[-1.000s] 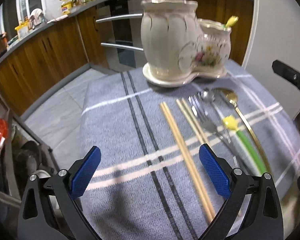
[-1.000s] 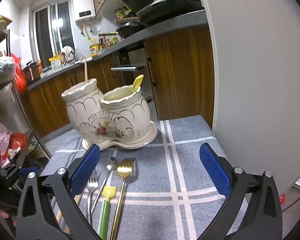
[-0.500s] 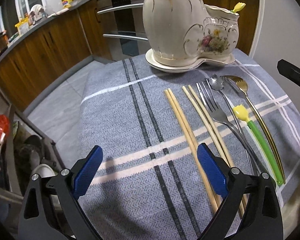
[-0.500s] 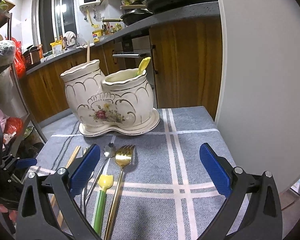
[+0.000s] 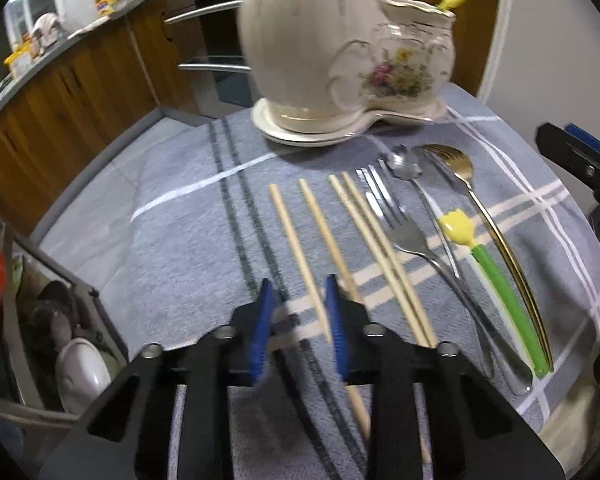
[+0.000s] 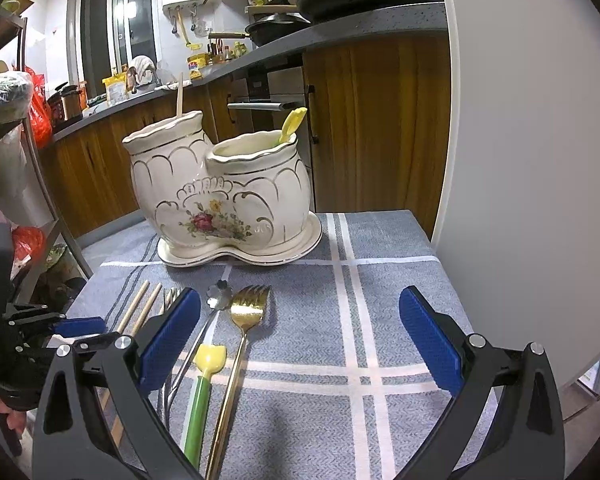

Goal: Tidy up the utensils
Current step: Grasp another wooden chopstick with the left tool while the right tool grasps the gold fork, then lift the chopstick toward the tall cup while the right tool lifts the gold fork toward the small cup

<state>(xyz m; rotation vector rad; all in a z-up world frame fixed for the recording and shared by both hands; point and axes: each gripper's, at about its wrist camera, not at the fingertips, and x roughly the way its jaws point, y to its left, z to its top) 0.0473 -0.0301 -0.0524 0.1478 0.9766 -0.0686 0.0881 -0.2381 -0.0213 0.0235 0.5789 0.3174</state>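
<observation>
Several wooden chopsticks lie on the cloth. My left gripper [image 5: 298, 284] points down over the leftmost chopstick [image 5: 296, 248], jaws closing; its near end lies between the pads, close to the right pad [image 5: 334, 312], with a gap to the left one. The second chopstick [image 5: 328, 240] runs under the right finger. Another pair [image 5: 376, 248], a silver fork [image 5: 404, 232], a small spoon [image 5: 404, 164], a gold fork [image 6: 250, 304] and a green-handled utensil [image 6: 198, 404] lie to the right. My right gripper [image 6: 300, 300] hangs open above the cloth, holding nothing. The ceramic holder [image 6: 220, 192] stands behind.
The holder's tall pot has one chopstick [image 6: 179, 94] in it and the low pot a yellow-tipped utensil [image 6: 294, 122]. A white wall panel [image 6: 520, 160] borders the blue-grey cloth [image 5: 180, 240] on the right. A rack with bowls [image 5: 80, 368] stands below the table's left edge.
The left jaws have narrowed from wide apart to a small gap around a chopstick's end. The two leftmost chopsticks have spread apart. The right gripper has stayed put and open.
</observation>
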